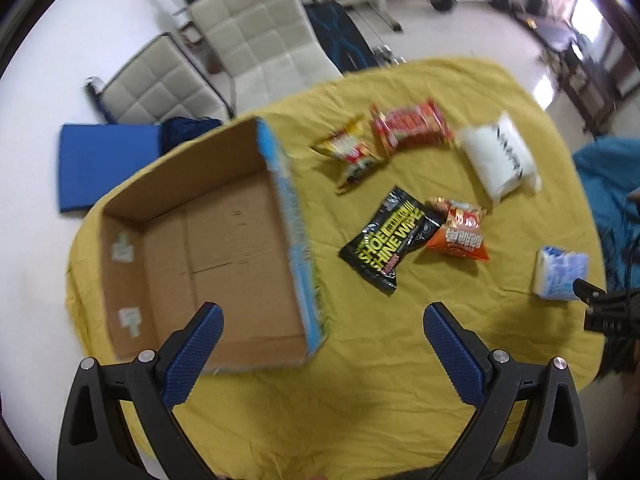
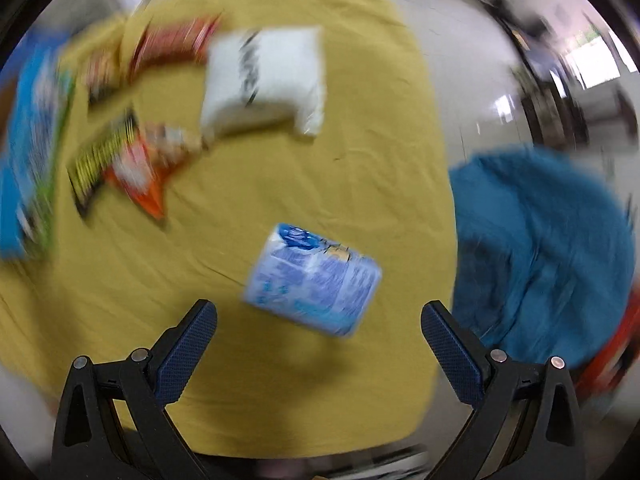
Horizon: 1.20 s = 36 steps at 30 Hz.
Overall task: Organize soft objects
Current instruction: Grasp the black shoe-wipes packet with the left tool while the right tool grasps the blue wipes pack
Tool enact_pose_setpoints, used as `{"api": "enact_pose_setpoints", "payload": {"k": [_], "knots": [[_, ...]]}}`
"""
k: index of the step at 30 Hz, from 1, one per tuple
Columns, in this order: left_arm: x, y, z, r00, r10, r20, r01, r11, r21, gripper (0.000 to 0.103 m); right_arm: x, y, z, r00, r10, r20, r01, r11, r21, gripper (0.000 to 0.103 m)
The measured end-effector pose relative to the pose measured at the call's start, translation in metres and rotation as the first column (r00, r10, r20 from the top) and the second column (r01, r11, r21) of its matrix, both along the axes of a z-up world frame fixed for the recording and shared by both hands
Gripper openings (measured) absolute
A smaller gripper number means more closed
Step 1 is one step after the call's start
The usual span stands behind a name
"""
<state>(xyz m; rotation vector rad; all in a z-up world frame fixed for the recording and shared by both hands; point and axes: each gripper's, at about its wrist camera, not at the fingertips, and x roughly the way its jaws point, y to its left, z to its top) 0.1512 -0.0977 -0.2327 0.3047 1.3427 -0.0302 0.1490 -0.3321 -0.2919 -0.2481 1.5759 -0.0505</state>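
The left tool (image 1: 322, 322) is wide open and empty above the yellow-covered desk (image 1: 380, 380). The open brown cardboard box (image 1: 224, 264) sits at centre left. The right tool (image 2: 319, 320), also wide open, hovers over the blue-white soft packet (image 2: 312, 280) at lower centre.

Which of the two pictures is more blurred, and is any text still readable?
Right wrist view: heavy motion blur; the blue-and-white pack and white pillow pack show no readable print. Left wrist view: sharper; "SHOE SHINE" reads on the black pouch.
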Motion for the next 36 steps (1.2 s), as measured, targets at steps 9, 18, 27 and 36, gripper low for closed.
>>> {"api": "enact_pose_setpoints", "payload": {"k": [9,18,27,36], "knots": [[0.037,-0.022,-0.078,0.985,-0.074,-0.153,0.081,0.996,0.041,0.103,-0.011,0.023,-0.096,0.813,0.531,-0.238,-0.555,0.83,-0.043,0.103],[0.073,-0.047,-0.132,0.96,-0.148,-0.236,0.167,0.984,0.062,0.103,0.016,-0.004,-0.129,0.94,0.271,-0.205,-0.26,0.962,0.082,0.078],[0.11,-0.07,-0.192,0.902,-0.229,-0.366,0.281,0.955,0.095,0.103,0.032,-0.047,-0.143,0.951,-0.233,-0.203,0.283,0.92,0.271,0.087],[0.102,-0.049,-0.208,0.907,-0.065,-0.417,0.045,0.997,-0.059,0.059,0.011,-0.064,-0.101,0.972,-0.185,-0.143,0.218,0.938,0.269,0.087]]}}
